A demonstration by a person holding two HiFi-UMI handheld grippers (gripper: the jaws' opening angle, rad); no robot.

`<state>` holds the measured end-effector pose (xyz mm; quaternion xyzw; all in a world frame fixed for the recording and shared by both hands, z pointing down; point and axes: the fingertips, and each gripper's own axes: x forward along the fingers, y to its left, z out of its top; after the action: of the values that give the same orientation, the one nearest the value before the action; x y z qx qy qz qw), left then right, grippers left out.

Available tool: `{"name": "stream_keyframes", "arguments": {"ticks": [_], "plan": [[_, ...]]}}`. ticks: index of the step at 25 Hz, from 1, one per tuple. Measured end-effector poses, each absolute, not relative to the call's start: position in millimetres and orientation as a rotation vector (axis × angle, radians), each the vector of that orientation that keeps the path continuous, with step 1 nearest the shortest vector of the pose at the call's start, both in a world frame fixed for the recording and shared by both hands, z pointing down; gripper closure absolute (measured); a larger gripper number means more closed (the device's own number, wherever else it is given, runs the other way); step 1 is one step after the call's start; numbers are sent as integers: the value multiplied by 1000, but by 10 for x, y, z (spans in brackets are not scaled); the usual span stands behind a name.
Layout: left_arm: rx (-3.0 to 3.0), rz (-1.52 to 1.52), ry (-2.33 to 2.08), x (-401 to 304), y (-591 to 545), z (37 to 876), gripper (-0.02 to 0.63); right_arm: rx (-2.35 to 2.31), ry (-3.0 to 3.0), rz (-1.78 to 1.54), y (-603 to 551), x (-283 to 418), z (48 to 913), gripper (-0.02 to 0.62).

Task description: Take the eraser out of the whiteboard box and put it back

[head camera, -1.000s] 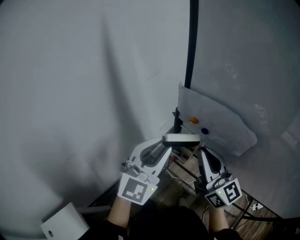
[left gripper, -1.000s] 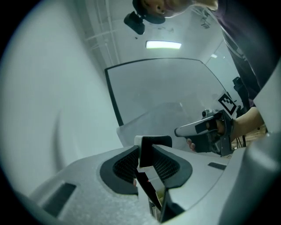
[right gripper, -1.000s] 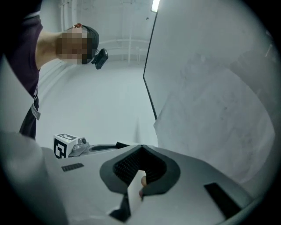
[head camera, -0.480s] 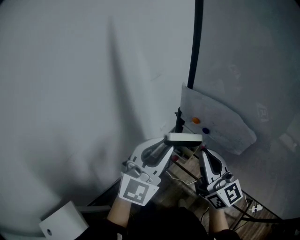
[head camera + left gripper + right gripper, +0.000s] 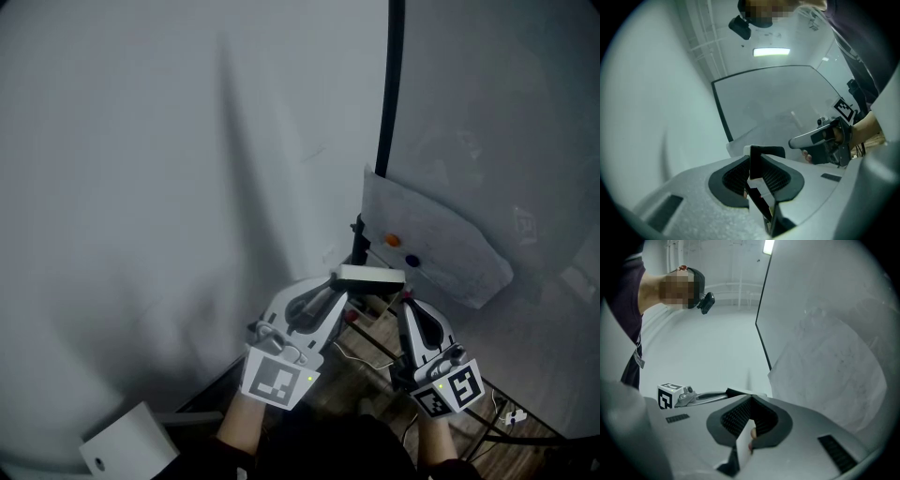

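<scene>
The left gripper (image 5: 339,292), low in the centre of the head view, has its jaws clamped on one end of the eraser (image 5: 370,277); they have just been closing, and the left gripper view shows the dark pads pressed on both of its faces; the eraser is outside the whiteboard box (image 5: 441,251), held just beside the box's lower left corner, its white length jutting toward the right of the frame. The right gripper (image 5: 407,307), just below the eraser, has its jaws together on nothing. The main risk is the end-on hold; with most of the eraser hanging beyond the pads, a knock could swing it round or pull it free, and it would likely fall among the cables (image 5: 361,352) on the floor at the bottom of the frame. The box looks thin and translucent; a slanted eraser may catch its rim and bend the wall rather than slide in. The right gripper sits near enough that a careless lift could bump the eraser; the small orange and dark items (image 5: 389,241) already in the box may keep it from seating fully.
</scene>
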<state>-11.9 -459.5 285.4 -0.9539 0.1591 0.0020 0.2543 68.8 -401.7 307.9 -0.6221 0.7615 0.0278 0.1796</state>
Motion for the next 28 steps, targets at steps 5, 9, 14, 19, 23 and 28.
{"name": "stream_keyframes", "arguments": {"ticks": [5,9,14,19,23,28], "plan": [[-2616,4,439,-45,-4685,2961,538,-1777,2150,66,-4030,708,3140,592],[-2631,-76,402,171,-4835,3338,538,-1795,2113,11,-4052,792,3268,592],[-2605,-193,342,343,-4941,3751,538,-1879,2065,-60,-4025,1012,3576,592],[-2552,-287,292,455,-4994,4016,540,-1913,2027,-113,-4012,1103,3771,592],[-2484,-337,241,544,-5003,4126,540,-1930,2007,-136,-3992,1141,3839,592],[-2312,-405,128,563,-4958,4275,540,-1951,1986,-157,-3959,1206,3903,592]]}}
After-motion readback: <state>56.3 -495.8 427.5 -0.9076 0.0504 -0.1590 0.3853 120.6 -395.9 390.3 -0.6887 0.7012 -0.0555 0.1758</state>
